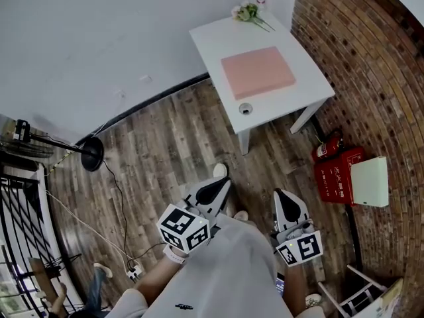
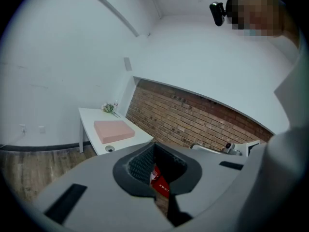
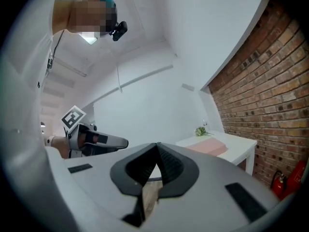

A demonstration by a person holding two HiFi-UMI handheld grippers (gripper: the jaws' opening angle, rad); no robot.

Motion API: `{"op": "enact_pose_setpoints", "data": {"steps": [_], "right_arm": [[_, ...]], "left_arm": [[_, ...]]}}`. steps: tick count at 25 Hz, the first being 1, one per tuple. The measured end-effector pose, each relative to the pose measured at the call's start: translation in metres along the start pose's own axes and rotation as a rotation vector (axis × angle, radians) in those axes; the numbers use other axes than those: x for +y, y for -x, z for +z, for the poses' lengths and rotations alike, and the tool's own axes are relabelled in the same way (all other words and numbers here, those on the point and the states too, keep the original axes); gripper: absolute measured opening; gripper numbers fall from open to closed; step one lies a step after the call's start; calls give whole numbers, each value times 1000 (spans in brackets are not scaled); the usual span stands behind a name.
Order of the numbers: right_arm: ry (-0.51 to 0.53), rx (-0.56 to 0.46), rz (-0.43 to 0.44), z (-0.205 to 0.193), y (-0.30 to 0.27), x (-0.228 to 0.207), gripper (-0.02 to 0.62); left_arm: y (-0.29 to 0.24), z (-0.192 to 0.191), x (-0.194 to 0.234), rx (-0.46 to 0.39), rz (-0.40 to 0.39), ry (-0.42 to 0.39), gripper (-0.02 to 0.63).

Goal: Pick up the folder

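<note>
The folder (image 1: 258, 71) is a flat pink slab lying on a small white table (image 1: 218, 35) at the far right, against the brick wall. It also shows in the left gripper view as the folder (image 2: 113, 130) and in the right gripper view as the folder (image 3: 208, 147). Both grippers hang over the wooden floor, well short of the table. My left gripper (image 1: 222, 181) is shut with nothing in it, its jaws (image 2: 154, 145) meeting at the tips. My right gripper (image 1: 282, 195) is likewise shut and empty, pointing level toward the table corner (image 3: 157, 146).
A small bunch of flowers (image 1: 246, 10) and a round metal disc (image 1: 246, 108) share the table. A red fire-extinguisher box (image 1: 338, 174) with a white box (image 1: 370, 181) stands by the brick wall (image 1: 371, 58). A black stand base (image 1: 91, 154) and cables lie at left.
</note>
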State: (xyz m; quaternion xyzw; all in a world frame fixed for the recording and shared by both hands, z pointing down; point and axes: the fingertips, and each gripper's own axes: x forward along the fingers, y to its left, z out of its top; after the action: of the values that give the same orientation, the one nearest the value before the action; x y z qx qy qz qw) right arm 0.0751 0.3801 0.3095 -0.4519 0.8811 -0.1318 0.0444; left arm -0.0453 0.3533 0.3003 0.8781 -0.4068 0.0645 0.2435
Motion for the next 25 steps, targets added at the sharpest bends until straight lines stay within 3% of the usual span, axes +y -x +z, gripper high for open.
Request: {"op": "enact_pose_setpoints", "data": {"steps": [10,25], "right_arm": [[20,59,-17,2,-73,-28,6],[-19,93,-127,26,-239,-70,6]], "left_arm": [[-40,30,57,-6,1,18,20],[-123,119,178,32,-130,9,20]]}}
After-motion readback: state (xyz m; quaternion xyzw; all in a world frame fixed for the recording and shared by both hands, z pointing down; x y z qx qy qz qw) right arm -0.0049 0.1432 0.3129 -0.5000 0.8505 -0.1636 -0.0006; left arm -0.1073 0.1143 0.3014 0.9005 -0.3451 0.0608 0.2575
